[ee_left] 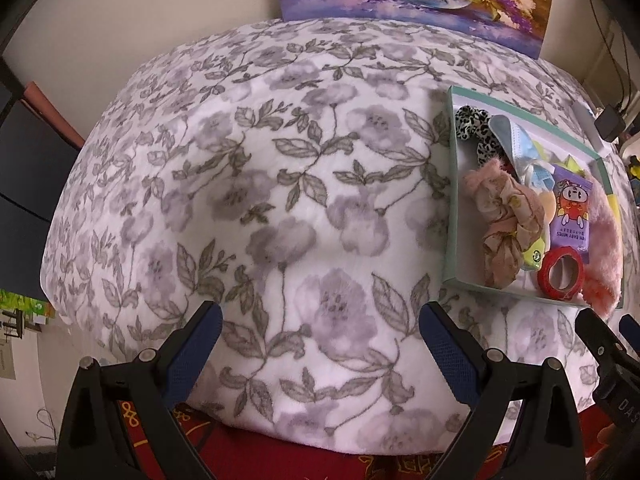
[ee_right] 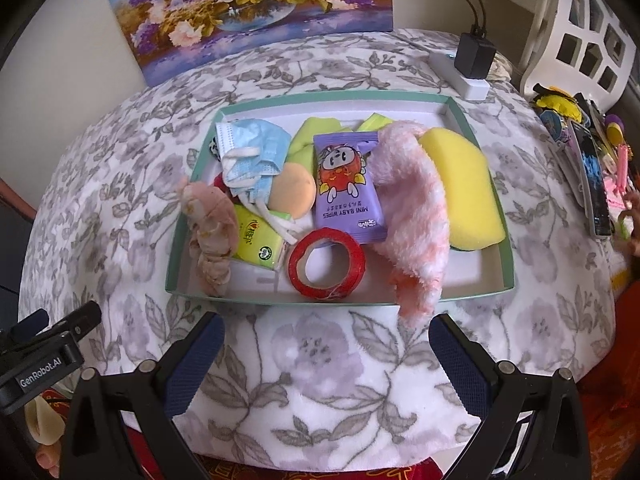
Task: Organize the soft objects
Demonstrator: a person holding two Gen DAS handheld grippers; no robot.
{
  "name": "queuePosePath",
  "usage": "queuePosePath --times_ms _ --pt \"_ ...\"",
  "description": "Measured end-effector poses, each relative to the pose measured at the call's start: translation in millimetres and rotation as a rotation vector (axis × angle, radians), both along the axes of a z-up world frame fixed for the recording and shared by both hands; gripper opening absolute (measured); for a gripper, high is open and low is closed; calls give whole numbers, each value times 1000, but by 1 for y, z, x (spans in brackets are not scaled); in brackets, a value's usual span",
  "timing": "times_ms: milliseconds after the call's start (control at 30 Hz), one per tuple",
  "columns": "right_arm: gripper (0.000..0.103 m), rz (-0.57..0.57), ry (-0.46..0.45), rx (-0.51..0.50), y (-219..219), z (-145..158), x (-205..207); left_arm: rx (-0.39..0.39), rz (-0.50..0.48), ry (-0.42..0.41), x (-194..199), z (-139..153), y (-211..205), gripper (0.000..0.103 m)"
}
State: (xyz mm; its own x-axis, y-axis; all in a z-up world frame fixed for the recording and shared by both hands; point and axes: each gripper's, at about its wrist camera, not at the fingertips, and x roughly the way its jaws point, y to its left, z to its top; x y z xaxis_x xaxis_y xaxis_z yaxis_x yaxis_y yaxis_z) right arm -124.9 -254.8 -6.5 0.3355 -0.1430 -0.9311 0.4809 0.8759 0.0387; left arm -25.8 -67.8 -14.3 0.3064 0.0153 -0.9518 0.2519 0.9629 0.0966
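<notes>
A shallow green-rimmed box (ee_right: pixel 505 216) (ee_left: pixel 449 184) sits on the floral blanket. It holds a pink fluffy cloth (ee_right: pixel 416 216) (ee_left: pixel 604 256) that hangs over the near rim, a yellow sponge (ee_right: pixel 464 184), a purple wipes pack (ee_right: pixel 346 184) (ee_left: pixel 570 216), a red tape roll (ee_right: pixel 326 264) (ee_left: pixel 560 274), a blue face mask (ee_right: pixel 252 152), a beige scrunchie (ee_right: pixel 212 224) (ee_left: pixel 508 224), a yellow-green tissue pack (ee_right: pixel 258 246) and a leopard scrunchie (ee_left: pixel 474 124). My right gripper (ee_right: pixel 326 356) is open and empty just before the box. My left gripper (ee_left: pixel 320 344) is open and empty over bare blanket, left of the box.
The floral blanket (ee_left: pixel 280 184) covers a rounded table. A flower painting (ee_right: pixel 248 4) leans at the back wall. A white power strip with a black adapter (ee_right: pixel 474 60) lies behind the box. Small items and a phone (ee_right: pixel 592 176) lie at the right edge.
</notes>
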Motion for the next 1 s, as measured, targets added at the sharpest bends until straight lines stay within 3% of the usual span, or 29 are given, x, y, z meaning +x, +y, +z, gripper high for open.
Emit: queuePosePath --times_ms 1000 --pt "103 49 42 8 3 -10 4 49 -4 92 1 -20 -2 99"
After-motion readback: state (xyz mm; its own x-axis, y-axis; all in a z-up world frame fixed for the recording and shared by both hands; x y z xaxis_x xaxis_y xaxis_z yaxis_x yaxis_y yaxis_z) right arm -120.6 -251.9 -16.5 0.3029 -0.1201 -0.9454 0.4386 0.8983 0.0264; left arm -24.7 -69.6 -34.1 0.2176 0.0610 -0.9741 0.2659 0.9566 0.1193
